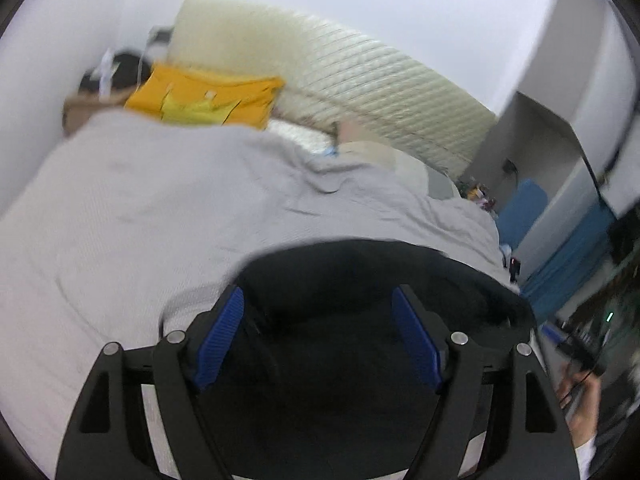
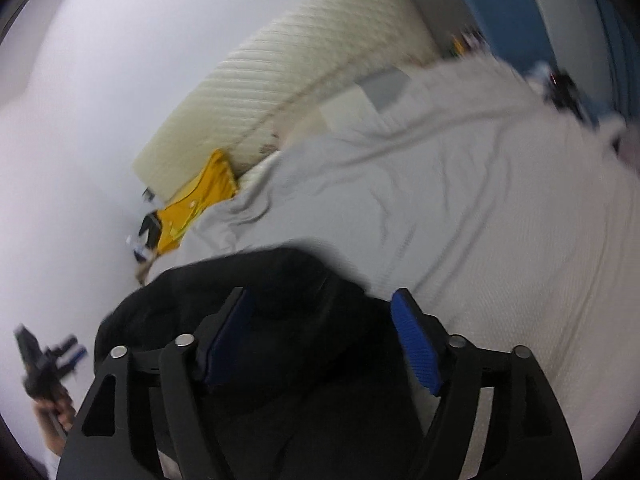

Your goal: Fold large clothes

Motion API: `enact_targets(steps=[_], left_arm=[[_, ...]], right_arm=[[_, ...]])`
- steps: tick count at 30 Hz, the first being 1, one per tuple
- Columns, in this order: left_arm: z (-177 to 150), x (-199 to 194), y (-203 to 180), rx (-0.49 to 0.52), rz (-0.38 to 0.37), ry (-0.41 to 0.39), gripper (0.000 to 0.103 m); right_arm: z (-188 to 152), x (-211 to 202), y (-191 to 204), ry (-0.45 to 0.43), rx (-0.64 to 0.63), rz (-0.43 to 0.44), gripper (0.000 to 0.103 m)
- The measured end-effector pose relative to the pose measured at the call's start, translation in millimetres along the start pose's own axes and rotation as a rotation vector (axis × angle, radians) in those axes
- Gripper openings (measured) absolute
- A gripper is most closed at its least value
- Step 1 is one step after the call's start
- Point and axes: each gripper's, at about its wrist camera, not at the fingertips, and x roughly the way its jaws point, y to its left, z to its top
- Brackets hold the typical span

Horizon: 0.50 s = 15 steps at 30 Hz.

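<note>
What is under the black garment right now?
The black garment lies on the grey bedsheet, which shows all around it. What the sheet looks like directly beneath it, and anything trapped there, is covered.

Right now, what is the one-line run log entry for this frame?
left gripper: open, empty | right gripper: open, empty | black garment: bunched on grey bedsheet, below both | fold: unfinished

My left tongs (image 1: 318,334) and right tongs (image 2: 322,340) hang over the garment (image 1: 360,280), which lies on the bed (image 1: 140,208) just before me. Behind it, at the bed's far end, a folded cloth (image 1: 208,98) rests against the upright mattress (image 1: 360,80) leaning on the wall. A cabinet (image 1: 560,140) stands right of the bed.
</note>
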Motion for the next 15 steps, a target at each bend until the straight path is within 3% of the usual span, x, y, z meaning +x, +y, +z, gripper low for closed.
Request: enact_targets(steps=[4, 7, 11, 15], left_arm=[[-32, -12, -31, 0.092, -0.052, -0.055, 0.077], [-56, -1, -51, 0.162, -0.075, -0.031, 0.078], [-76, 38, -75, 0.213, -0.046, 0.022, 0.078], [-72, 80, -82, 0.223, -0.001, 0.041, 0.078]], right_arm=[[-30, -7, 35, -0.022, -0.083, 0.017, 0.074], [-56, 6, 58, 0.011, -0.130, 0.034, 0.075], [-76, 39, 87, 0.042, -0.205, 0.022, 0.075], [-85, 74, 108, 0.043, -0.291, -0.012, 0.075]])
